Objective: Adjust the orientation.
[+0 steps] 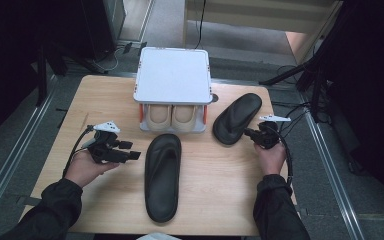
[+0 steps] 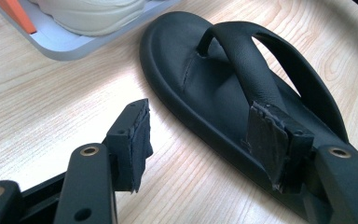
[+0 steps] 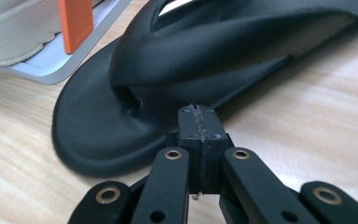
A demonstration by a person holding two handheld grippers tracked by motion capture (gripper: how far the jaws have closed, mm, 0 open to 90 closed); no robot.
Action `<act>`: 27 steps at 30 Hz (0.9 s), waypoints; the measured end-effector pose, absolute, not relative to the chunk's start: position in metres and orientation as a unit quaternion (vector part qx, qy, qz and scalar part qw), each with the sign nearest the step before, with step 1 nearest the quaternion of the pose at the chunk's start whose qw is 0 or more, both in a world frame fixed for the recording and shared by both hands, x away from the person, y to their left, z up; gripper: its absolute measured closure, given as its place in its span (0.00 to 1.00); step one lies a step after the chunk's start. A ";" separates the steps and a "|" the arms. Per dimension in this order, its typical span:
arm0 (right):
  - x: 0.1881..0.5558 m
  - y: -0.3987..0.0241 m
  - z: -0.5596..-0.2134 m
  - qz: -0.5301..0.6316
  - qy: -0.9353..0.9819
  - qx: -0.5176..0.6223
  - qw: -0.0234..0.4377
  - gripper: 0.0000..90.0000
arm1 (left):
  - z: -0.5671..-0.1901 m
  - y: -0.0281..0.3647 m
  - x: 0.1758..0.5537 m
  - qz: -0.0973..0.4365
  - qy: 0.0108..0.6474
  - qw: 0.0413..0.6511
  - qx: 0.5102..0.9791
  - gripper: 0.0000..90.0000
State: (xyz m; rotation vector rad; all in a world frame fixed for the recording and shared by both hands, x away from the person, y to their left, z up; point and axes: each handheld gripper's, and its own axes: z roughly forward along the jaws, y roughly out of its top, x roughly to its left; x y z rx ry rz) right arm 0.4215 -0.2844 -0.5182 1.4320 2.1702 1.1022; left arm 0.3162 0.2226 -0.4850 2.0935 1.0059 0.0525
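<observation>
Two black rubber flip-flop sandals lie loose on the wooden table [image 1: 215,200]: the near sandal [image 1: 162,175] at the centre, the far sandal [image 1: 237,118] angled just right of the white two-tier shoe rack [image 1: 174,75], whose lower shelf holds a beige pair of shoes [image 1: 171,116]. Neither sandal seems stowed yet. The left gripper [image 2: 200,144] gapes wide beside the near sandal, empty; the right gripper [image 3: 199,140] is pinched closed on nothing, close to the far sandal
</observation>
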 end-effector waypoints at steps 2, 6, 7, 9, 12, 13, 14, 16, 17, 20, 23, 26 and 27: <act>0.424 -0.282 -0.518 0.383 0.761 0.497 0.165 1.00 | -0.485 0.223 0.316 0.021 0.398 0.400 0.825 0.45; 0.427 -0.276 -0.520 0.373 0.771 0.489 0.166 1.00 | -0.485 0.224 0.316 0.022 0.400 0.400 0.824 0.45; 0.428 -0.275 -0.520 0.374 0.771 0.489 0.165 1.00 | -0.485 0.224 0.315 0.020 0.401 0.400 0.824 0.45; 0.428 -0.273 -0.520 0.369 0.776 0.484 0.165 1.00 | -0.485 0.224 0.315 0.020 0.401 0.401 0.823 0.45; 0.428 -0.269 -0.521 0.359 0.785 0.477 0.165 1.00 | -0.485 0.224 0.315 0.021 0.399 0.399 0.825 0.45; 0.428 -0.267 -0.521 0.360 0.786 0.475 0.163 1.00 | -0.485 0.224 0.315 0.021 0.399 0.399 0.825 0.45; 0.428 -0.266 -0.521 0.360 0.786 0.476 0.162 1.00 | -0.485 0.225 0.315 0.021 0.399 0.400 0.825 0.45; 0.429 -0.263 -0.521 0.361 0.789 0.471 0.160 1.00 | -0.485 0.225 0.315 0.021 0.401 0.400 0.824 0.45; 0.429 -0.261 -0.521 0.362 0.789 0.471 0.159 1.00 | -0.485 0.225 0.315 0.021 0.401 0.400 0.824 0.45; 0.431 -0.257 -0.522 0.365 0.789 0.469 0.156 1.00 | -0.485 0.225 0.315 0.021 0.401 0.400 0.824 0.45; 0.433 -0.254 -0.523 0.371 0.787 0.467 0.154 1.00 | -0.486 0.226 0.315 0.021 0.402 0.401 0.823 0.45; 0.435 -0.251 -0.524 0.373 0.786 0.468 0.154 1.00 | -0.486 0.226 0.315 0.021 0.402 0.399 0.824 0.45; 0.435 -0.251 -0.524 0.373 0.785 0.469 0.155 1.00 | -0.486 0.226 0.315 0.020 0.401 0.399 0.824 0.45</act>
